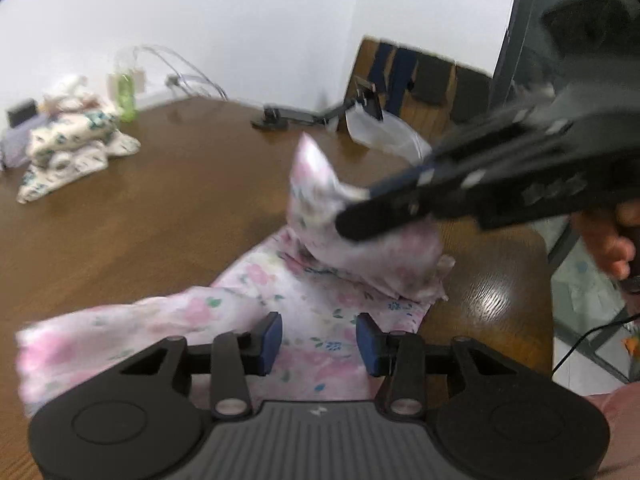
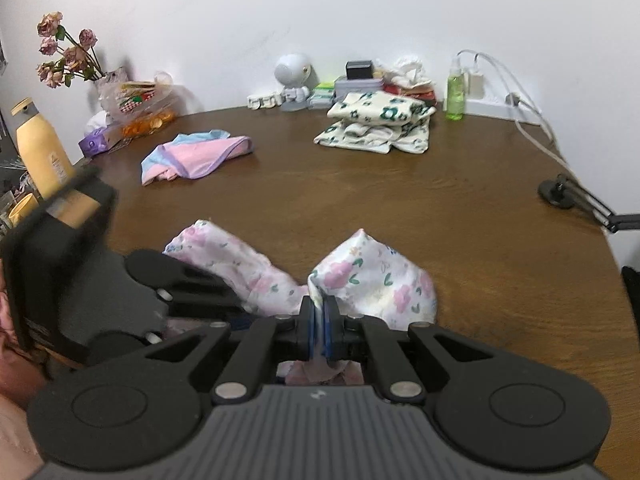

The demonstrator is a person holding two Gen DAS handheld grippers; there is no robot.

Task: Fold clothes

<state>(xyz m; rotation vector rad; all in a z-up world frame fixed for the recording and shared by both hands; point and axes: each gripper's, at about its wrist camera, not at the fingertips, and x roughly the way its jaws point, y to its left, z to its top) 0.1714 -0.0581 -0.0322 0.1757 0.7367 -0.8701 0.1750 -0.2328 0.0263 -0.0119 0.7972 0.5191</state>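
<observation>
A white and pink floral garment (image 1: 304,320) lies on the brown table (image 1: 140,240) near its front edge. My right gripper (image 2: 319,320) is shut on a bunched fold of this cloth, which rises in two peaks (image 2: 372,276) above the blue pads. In the left wrist view the right gripper (image 1: 352,220) comes in from the right and holds that fold lifted off the table. My left gripper (image 1: 320,342) hovers over the flat part of the garment. Its blue pads (image 1: 272,340) stand apart, and the cloth shows below the gap, not pinched.
A folded stack of cream clothes with green flowers (image 2: 376,124) sits at the back, and a pink and blue garment (image 2: 192,156) lies at the back left. Bottles (image 2: 455,92), a vase of flowers (image 2: 64,52) and clutter line the wall. A black stand (image 2: 560,192) marks the right edge.
</observation>
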